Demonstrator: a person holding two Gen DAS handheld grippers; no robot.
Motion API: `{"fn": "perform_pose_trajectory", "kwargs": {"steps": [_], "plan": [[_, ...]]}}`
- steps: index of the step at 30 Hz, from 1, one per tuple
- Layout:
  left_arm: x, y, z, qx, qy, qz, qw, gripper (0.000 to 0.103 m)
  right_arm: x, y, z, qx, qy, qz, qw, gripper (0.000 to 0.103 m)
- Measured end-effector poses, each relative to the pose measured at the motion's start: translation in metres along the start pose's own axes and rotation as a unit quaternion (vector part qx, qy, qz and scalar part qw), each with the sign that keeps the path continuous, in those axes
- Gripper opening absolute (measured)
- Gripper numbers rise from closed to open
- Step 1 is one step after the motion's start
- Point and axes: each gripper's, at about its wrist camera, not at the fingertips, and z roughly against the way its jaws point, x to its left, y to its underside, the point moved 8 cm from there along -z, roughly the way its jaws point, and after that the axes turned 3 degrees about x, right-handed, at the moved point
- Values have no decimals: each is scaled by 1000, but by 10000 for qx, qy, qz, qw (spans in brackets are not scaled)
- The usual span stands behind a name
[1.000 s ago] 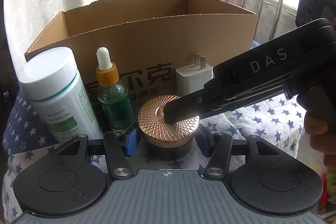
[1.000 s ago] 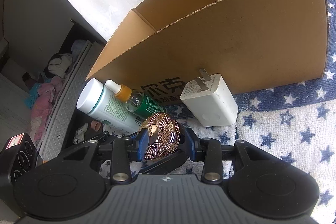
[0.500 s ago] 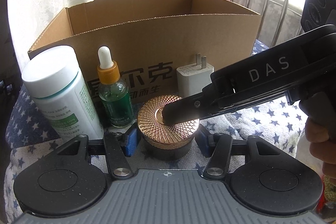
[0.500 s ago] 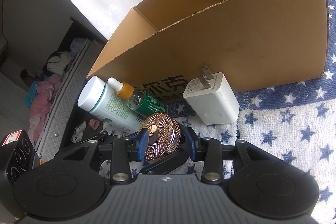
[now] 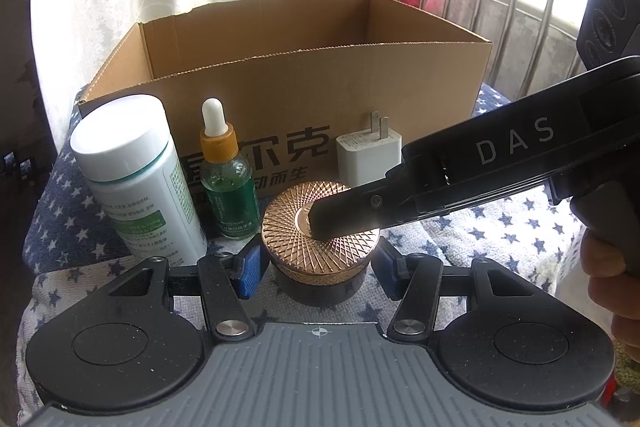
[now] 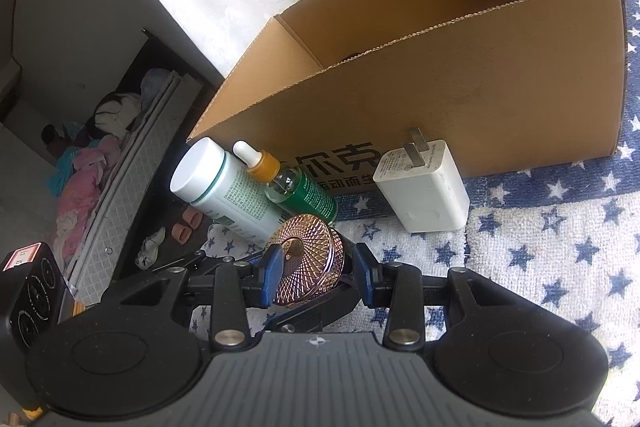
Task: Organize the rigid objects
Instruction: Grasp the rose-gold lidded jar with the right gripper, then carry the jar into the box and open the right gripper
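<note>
A star-print towel [image 5: 500,223] lies before a cardboard box [image 5: 320,95]. Both tongs, left [image 5: 318,265] and right [image 6: 316,269], pinch the gold-lidded jar [image 5: 320,247] standing there; lifting straight up should avoid knocking neighbouring bottles.

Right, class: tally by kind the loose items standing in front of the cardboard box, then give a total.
White pill bottle: 1
Green dropper bottle: 1
Gold-lidded jar: 1
White plug charger: 1
Total: 4
</note>
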Motion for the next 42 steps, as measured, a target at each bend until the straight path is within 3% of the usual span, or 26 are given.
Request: {"fn": "perform_pose_trajectory", "kwargs": {"steps": [27, 32, 37, 42], "plan": [[-7, 2, 45, -428, -286, -13, 9987, 55, 38, 12, 29, -274, -69, 435, 9987, 42], [-7, -18, 65, -695, -375, -112, 9968, 55, 58, -1, 47, -460, -97, 645, 9968, 42], [1, -59, 81, -884, -385, -222, 9951, 55, 83, -33, 66, -642, -72, 932, 9936, 42], [13, -104, 71, -715, -144, -211, 9971, 55, 92, -80, 76, -702, -20, 1012, 9924, 42]]}}
